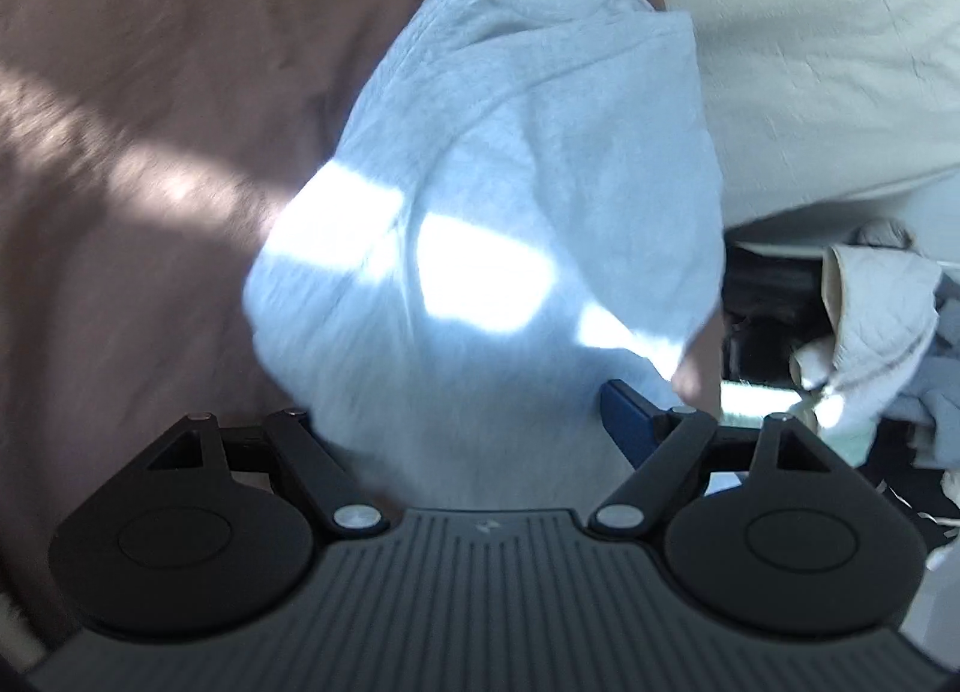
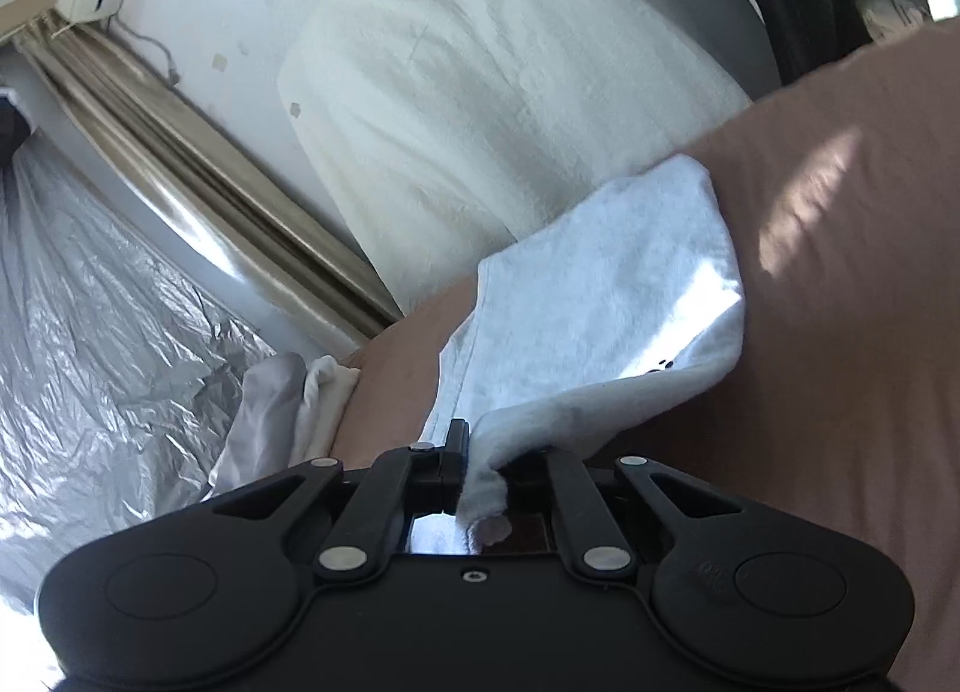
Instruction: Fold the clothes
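The pale blue garment (image 1: pixel 492 200) lies on the brown bed (image 1: pixel 150 92), near its edge by the white bedding (image 1: pixel 828 62). The right gripper (image 2: pixel 474 476) pinches 1 hem; the left gripper (image 1: pixel 462 422) hangs over it, jaws spread. Advice: seat the opposite hem fully before closing. No legible writing.

pale blue on dusty pink

pale blue knit cotton shirt (image 1: pixel 510 200) with bright sun patches; plain dusty-pink bed sheet (image 1: pixel 150 92); cream quilted cover (image 2: pixel 480 92); crinkled silver foil sheet (image 2: pixel 90 302).
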Tool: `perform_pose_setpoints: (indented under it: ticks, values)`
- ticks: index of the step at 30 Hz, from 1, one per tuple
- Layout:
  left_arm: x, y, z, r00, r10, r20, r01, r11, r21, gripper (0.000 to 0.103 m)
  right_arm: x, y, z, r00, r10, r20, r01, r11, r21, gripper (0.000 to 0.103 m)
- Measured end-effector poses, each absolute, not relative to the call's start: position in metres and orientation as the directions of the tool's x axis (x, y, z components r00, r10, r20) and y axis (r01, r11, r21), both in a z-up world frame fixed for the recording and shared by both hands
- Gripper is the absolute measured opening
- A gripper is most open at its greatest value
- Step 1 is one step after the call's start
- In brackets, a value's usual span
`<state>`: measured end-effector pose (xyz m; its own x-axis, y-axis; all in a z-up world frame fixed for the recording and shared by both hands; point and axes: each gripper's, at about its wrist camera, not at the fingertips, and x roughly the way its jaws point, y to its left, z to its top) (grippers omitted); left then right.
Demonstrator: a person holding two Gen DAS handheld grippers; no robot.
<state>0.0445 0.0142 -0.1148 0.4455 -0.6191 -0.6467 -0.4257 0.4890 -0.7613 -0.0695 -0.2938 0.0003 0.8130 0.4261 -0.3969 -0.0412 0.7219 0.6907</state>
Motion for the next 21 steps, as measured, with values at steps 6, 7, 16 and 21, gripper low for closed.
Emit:
perform_pose_setpoints:
  ticks: [6, 7, 16, 21]
  values:
    - [0.041, 0.015, -0.094, 0.508, -0.46, -0.728, -0.326, 0.68, -0.657, 0.019, -0.071, -0.292, -0.017, 0.778, 0.42, -0.467, -0.003, 0.746, 0.666, 0.009]
    - [0.038, 0.012, -0.086, 0.532, -0.428, -0.73, -0.299, 0.712, -0.635, 0.015, -0.073, -0.29, -0.019, 0.772, 0.404, -0.492, 0.004, 0.77, 0.639, 0.009]
    - [-0.002, -0.031, -0.021, 0.706, -0.225, -0.672, -0.037, 0.935, -0.352, 0.01, -0.106, -0.291, -0.026, 0.749, 0.381, -0.543, 0.017, 0.807, 0.591, 0.007]
    - [-0.013, -0.021, -0.007, 0.676, -0.252, -0.692, -0.042, 0.925, -0.377, 0.007, -0.113, -0.29, -0.016, 0.759, 0.381, -0.528, -0.017, 0.822, 0.569, 0.007]
